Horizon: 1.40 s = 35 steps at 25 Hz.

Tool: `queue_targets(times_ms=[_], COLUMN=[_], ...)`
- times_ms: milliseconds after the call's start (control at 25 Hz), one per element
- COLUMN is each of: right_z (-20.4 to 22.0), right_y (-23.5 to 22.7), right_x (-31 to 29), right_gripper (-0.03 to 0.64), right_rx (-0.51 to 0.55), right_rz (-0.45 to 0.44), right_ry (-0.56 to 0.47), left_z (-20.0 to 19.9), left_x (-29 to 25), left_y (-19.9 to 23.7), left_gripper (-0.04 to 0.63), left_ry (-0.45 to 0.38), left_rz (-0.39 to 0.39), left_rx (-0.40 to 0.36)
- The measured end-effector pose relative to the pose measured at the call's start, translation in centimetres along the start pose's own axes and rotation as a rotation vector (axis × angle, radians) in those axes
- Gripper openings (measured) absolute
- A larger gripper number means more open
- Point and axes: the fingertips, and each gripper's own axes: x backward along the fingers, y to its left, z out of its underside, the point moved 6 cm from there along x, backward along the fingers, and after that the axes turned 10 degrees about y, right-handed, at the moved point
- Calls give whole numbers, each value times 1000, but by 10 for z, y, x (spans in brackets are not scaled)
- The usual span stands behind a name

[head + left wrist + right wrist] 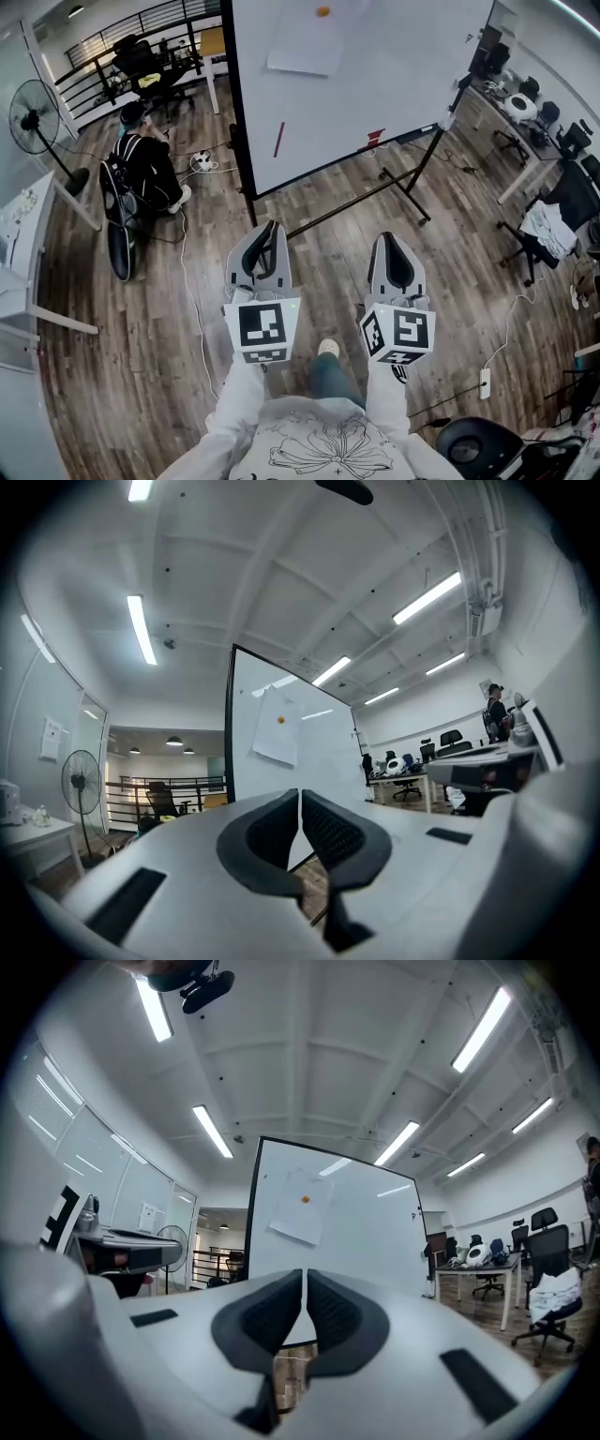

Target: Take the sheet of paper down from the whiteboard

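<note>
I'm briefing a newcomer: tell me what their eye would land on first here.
The white whiteboard on its black frame fills the top centre, with a white paper sheet pinned near its upper edge by an orange magnet. Below it, the grey left gripper and right gripper sit side by side, jaws shut, empty.

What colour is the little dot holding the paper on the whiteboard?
Orange. The dot on the paper shows best in the head view.
</note>
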Motion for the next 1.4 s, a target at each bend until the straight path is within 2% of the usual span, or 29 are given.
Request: queue_targets(times_ms=[240,560,760,1000,1400], right_z=[-34,-54,-60,-68,-116], right_y=[-71,-127,-142,-153,-165], right_x=[-78,-161,-204,-261,-381], right_gripper=[3,3,3,3,5], right_rx=[21,57,59,43,77], right_rz=[-60,-131,-169,-207,-279], right_ry=[-46,-60,-61,-67,-151], left_z=[-39,-71,-80,-94,-136], left_x=[-88,-171,-210,-264,-356], left_y=[-27,-36,-27,-13,17], left_gripper=[12,12,12,12,12], left_ry=[-27,-44,-19,-16,-77], left_rz=[-63,-152,-212,-239,-282], left_rx=[-1,15,32,21,-13])
